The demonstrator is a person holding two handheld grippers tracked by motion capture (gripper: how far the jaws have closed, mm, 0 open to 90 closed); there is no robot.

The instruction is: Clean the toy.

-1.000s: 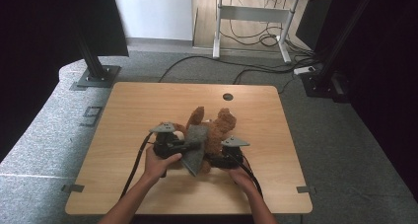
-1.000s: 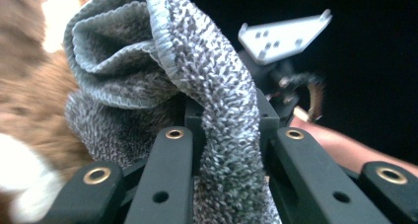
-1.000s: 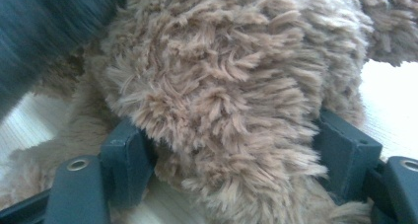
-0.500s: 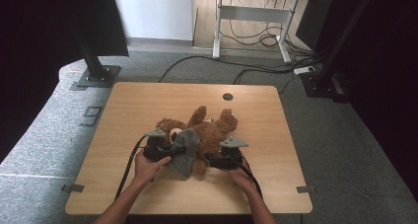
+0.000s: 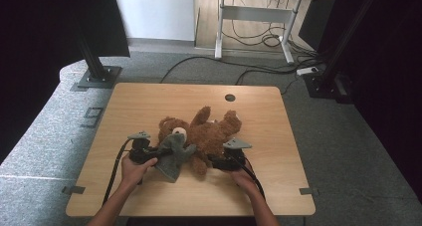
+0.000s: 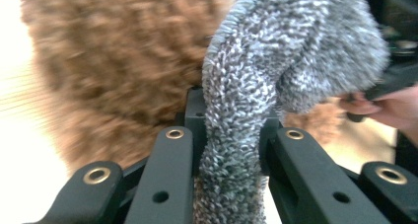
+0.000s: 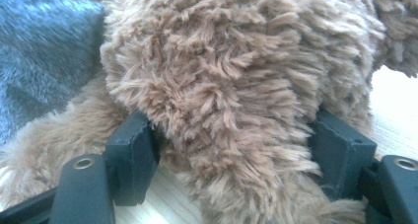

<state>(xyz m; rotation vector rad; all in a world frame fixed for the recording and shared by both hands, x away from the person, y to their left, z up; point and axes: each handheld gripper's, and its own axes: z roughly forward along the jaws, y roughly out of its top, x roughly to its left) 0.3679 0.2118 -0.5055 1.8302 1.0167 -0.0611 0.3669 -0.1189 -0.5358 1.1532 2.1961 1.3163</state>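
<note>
The right claw (image 7: 231, 150) straddles a teddy bear's (image 7: 236, 86) furry brown limb — grey knit cloth (image 7: 44, 51) upper left.

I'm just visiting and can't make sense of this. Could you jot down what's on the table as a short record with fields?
Main thing: brown teddy bear lying on the wooden table
Second thing: grey knitted garment draped beside the bear's head
Left tongs: clamped on a fold of the grey knit
Right tongs: jaws either side of a furry limb of the bear, just been closing
Who works: a person, one tool in each hand

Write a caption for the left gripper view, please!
Left gripper pinching a grey knitted garment in front of the brown teddy bear.
</note>
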